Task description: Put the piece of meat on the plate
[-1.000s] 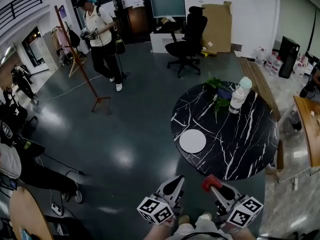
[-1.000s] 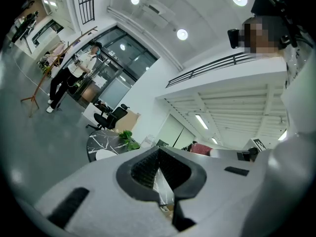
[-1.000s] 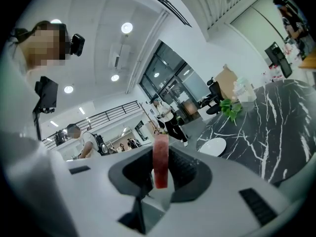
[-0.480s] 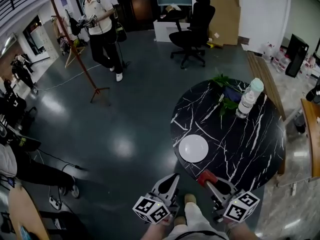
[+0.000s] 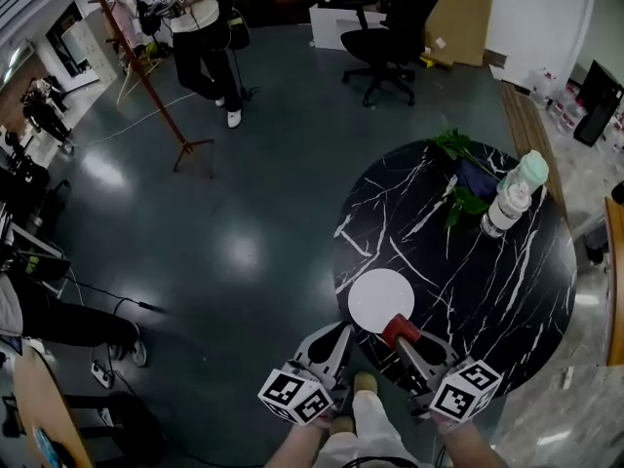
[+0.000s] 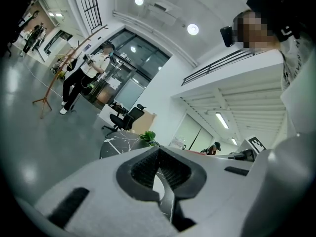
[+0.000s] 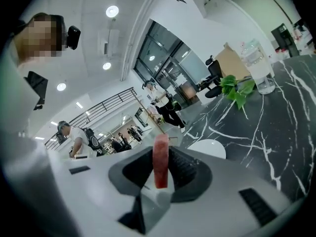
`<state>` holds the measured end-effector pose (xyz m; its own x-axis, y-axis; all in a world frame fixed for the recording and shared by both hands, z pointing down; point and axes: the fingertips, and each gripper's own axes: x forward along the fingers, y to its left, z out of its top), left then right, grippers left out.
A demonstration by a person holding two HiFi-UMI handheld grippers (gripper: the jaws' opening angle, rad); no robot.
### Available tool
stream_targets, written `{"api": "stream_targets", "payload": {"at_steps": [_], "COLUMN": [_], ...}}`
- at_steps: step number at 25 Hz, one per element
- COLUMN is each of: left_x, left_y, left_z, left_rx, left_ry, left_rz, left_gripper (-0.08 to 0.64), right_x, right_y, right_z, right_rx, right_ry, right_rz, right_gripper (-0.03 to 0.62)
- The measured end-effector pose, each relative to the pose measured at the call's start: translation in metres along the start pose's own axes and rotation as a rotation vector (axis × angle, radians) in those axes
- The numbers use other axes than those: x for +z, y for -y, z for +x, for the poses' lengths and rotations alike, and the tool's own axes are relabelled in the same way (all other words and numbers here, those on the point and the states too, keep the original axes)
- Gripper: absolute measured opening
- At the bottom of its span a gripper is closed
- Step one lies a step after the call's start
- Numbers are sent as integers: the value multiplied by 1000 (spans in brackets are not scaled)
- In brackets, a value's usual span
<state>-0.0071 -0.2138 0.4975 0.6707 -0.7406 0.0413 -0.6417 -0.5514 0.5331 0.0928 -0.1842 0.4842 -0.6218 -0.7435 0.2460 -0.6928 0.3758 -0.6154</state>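
A white round plate [image 5: 380,295] lies near the front left rim of the black marble table [image 5: 468,261]. My right gripper [image 5: 400,331] is shut on a red piece of meat [image 5: 399,329], which hangs at the plate's near edge. In the right gripper view the meat [image 7: 160,162] stands upright between the pads of the right gripper [image 7: 160,168], with the plate [image 7: 210,148] just beyond on the table [image 7: 276,132]. My left gripper [image 5: 336,339] is beside it, off the table's left rim. Seen in its own view, the left gripper [image 6: 158,154] is shut and holds nothing.
A clear bottle [image 5: 515,195] and a green plant [image 5: 458,178] stand at the table's far side. A black office chair [image 5: 395,18], a standing person [image 5: 200,27] and a wooden coat stand [image 5: 146,76] are on the grey floor beyond. My feet [image 5: 361,388] show below the grippers.
Both grippers have come forward and down toward the table. The meat, earlier short of the table's rim, now sits at the plate's near edge. Neither jaw opening changed.
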Motion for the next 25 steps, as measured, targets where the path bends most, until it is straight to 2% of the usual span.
{"api": "stream_targets", "payload": {"at_steps": [6, 12, 16, 25], "left_x": [-10, -26, -39, -48], "left_y": [-24, -48, -59, -67], "left_z": [21, 27, 24, 20], "left_rx": [27, 64, 85, 102], "left_ry": [14, 8, 1, -7], "left_rz": [-9, -13, -25, -45], "left_gripper": [9, 9, 9, 9], "right_x": [-4, -25, -31, -40], "right_y": [26, 50, 60, 65], "right_z": [33, 59, 75, 102], "right_rx": [-6, -63, -84, -73], "right_ry": [-35, -171, -212, -280], "right_rz": [23, 71, 92, 143], "right_gripper": [89, 89, 88, 89]}}
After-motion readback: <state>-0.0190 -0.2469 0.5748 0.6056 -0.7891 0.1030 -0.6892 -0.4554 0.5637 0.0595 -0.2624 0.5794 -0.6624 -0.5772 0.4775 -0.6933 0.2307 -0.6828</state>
